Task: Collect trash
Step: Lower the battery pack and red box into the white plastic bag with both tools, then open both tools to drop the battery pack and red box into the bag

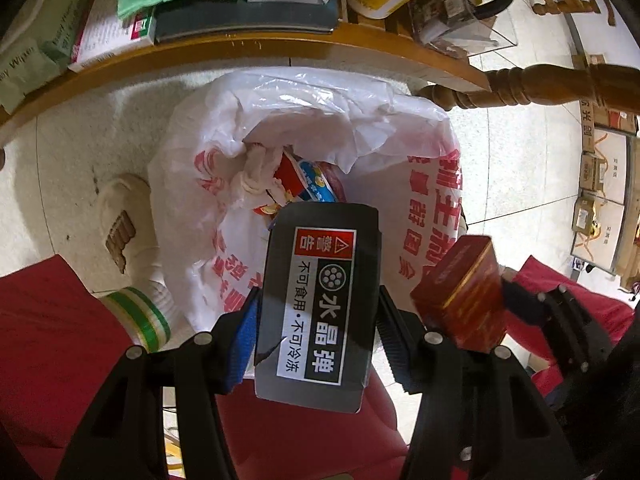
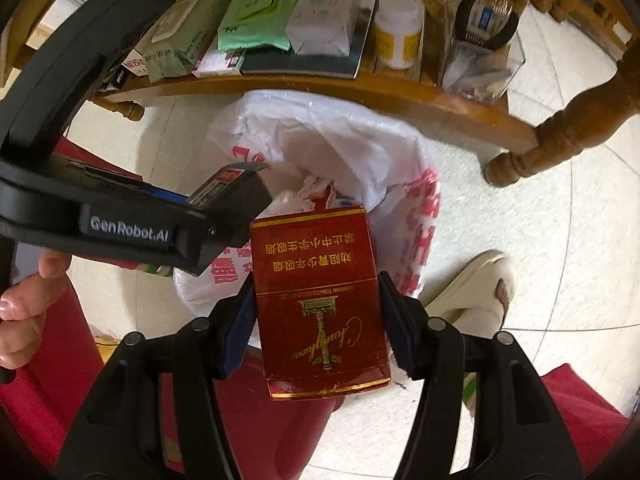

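Pale tile floor [image 1: 80,152], wooden shelf [image 1: 280,46], left gripper [image 1: 316,320] w/ black box [image 1: 320,300], right gripper [image 2: 316,316] w/ red pack [image 2: 320,304]

Pale tiled floor [image 1: 500,152] bears white trash bag [image 1: 400,128], slipper [image 1: 120,216].

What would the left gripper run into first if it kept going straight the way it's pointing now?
Probably the trash already inside the white plastic bag: the left gripper, clamped on the black box, points steeply down at the bag's open mouth. Depth is hard to judge.

Bright, even indoor light — glare whitens the floor [image 1: 500,148] at right; fisheye bends the shelf edge [image 2: 360,88], corners go black, slight blur.
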Motion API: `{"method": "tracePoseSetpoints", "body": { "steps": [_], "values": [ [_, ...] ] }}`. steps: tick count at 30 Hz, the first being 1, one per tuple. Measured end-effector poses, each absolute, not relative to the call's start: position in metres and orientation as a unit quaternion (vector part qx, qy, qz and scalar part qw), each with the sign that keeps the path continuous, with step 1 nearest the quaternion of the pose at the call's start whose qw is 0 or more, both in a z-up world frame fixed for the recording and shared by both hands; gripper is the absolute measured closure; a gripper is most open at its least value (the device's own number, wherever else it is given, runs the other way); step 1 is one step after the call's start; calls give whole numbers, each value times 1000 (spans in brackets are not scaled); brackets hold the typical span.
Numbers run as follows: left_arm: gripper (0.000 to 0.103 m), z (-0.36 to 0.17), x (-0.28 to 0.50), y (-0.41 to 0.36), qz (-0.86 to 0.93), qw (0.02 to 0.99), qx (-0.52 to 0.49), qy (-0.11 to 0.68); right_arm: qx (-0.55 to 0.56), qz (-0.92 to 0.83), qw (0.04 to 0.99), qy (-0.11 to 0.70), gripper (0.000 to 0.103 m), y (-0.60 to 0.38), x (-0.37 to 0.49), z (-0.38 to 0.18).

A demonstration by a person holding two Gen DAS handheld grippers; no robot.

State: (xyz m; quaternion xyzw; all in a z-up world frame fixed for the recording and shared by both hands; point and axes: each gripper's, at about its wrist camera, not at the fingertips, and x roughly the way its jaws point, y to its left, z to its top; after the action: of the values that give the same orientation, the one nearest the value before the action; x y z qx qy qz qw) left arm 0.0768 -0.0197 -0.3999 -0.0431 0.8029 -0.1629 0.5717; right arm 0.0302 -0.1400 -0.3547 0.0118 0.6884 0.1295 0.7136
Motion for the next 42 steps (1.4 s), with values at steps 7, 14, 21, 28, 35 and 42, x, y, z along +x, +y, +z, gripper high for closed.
{"method": "tracePoseSetpoints", "body": {
  "steps": [7, 14, 21, 28, 35, 42],
  "values": [
    [48, -415, 83, -19, -146, 560, -52, 814, 4, 139, 703, 697, 46, -128, 28, -364],
    [48, -421, 88, -20, -140, 554, -59, 818, 9, 153, 693, 705, 45, -122, 25, -368],
    [48, -426, 90, -21, -130, 552, -57, 822, 6, 161, 688, 707, 45, -115, 23, -370],
    [31, -425, 91, -22, -123, 557, -42, 820, 28, 166, 692, 702, 24, -118, 26, -366],
    [25, -425, 91, -21, -116, 559, -45, 820, 25, 166, 691, 703, 24, -118, 27, -365],
    [18, -421, 91, -16, -103, 566, -60, 816, 25, 164, 692, 702, 24, -118, 27, -364]
  ]
}}
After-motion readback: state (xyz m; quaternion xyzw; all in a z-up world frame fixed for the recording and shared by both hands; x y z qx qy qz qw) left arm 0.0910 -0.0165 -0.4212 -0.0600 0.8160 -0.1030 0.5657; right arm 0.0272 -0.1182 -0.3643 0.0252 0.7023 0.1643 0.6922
